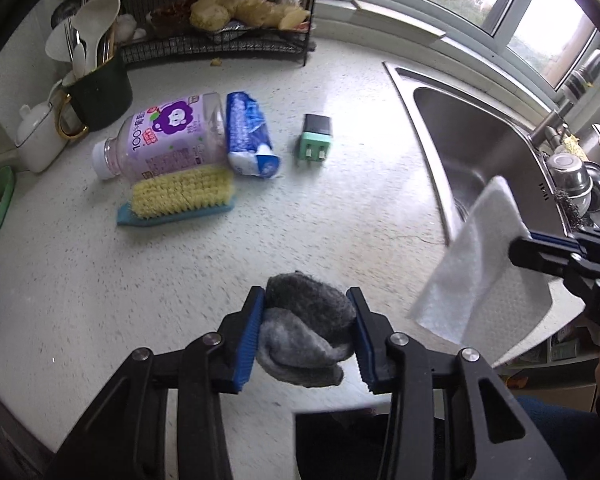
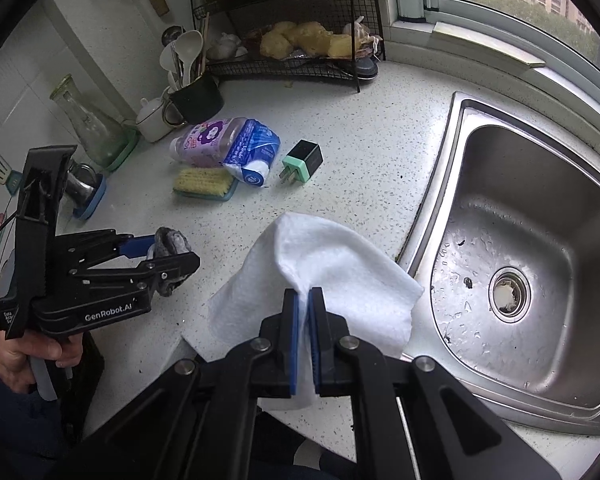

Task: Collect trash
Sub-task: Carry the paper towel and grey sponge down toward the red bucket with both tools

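Surface (image 2: 360,152) speckled stone look, matt. Sink (image 2: 540,184) right of frame: brushed metal, wet sheen. White sheet (image 2: 332,264) centre: soft paper-like. Grey wad (image 1: 304,320) fuzzy cloth.

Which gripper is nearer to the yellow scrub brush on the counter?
Left. The left gripper, shut on a gray rag, is nearer the scrub brush. The right gripper, holding a white wipe, is by the sink.
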The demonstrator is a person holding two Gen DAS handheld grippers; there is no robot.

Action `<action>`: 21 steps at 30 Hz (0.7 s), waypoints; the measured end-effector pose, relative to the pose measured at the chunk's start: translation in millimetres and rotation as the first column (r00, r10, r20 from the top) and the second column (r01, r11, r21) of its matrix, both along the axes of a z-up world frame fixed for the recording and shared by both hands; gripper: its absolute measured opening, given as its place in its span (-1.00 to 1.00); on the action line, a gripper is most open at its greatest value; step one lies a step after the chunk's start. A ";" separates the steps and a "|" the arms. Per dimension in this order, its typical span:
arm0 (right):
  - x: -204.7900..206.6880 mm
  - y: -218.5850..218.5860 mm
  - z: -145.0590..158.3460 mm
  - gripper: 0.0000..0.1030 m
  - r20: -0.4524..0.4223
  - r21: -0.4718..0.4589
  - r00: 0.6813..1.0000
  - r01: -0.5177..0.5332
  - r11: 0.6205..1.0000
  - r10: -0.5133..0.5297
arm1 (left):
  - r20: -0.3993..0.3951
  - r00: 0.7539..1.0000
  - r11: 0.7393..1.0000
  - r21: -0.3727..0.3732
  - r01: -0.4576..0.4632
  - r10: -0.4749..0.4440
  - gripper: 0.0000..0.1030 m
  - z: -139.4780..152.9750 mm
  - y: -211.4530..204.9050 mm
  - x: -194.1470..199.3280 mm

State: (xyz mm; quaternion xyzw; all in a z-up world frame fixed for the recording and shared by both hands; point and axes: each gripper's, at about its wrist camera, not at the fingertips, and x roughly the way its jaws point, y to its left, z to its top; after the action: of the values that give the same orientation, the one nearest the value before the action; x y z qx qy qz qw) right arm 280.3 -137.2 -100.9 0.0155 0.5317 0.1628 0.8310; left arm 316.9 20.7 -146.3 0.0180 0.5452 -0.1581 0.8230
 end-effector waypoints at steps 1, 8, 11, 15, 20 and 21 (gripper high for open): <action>-3.3 -1.1 2.1 -0.91 0.006 0.001 1.000 -0.010 1.000 0.010 | 0.008 1.000 1.000 0.000 0.001 -0.001 -0.25 5.3 -3.2 -9.4; -39.5 -18.3 10.8 -0.91 0.042 -0.006 0.996 -0.073 0.997 0.074 | 0.036 0.999 1.000 -0.007 -0.027 0.027 -0.25 29.8 -33.2 -66.6; -57.1 -28.1 9.4 -0.91 0.037 0.006 0.996 -0.086 0.996 0.085 | 0.038 0.998 0.999 0.000 -0.045 0.045 -0.25 32.6 -44.6 -92.1; -83.9 -37.0 6.3 -0.91 0.028 -0.002 0.992 -0.124 0.992 0.124 | 0.035 0.998 0.999 0.013 -0.053 0.052 -0.25 32.2 -60.4 -125.4; -118.1 -47.6 -2.4 -0.91 0.003 0.005 0.988 -0.152 0.988 0.152 | 0.011 0.997 0.997 0.016 -0.076 0.076 -0.25 25.0 -70.3 -167.8; -122.6 -49.6 -5.2 -0.91 -0.007 0.006 0.988 -0.153 0.988 0.153 | 0.004 0.997 0.997 0.009 -0.072 0.072 -0.25 22.7 -72.4 -175.2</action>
State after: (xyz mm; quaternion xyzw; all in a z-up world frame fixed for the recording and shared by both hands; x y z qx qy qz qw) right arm 157.7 -186.8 -106.1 -0.0224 0.5340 0.2276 0.8140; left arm 141.7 -51.7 -123.6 0.0027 0.5450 -0.1260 0.8290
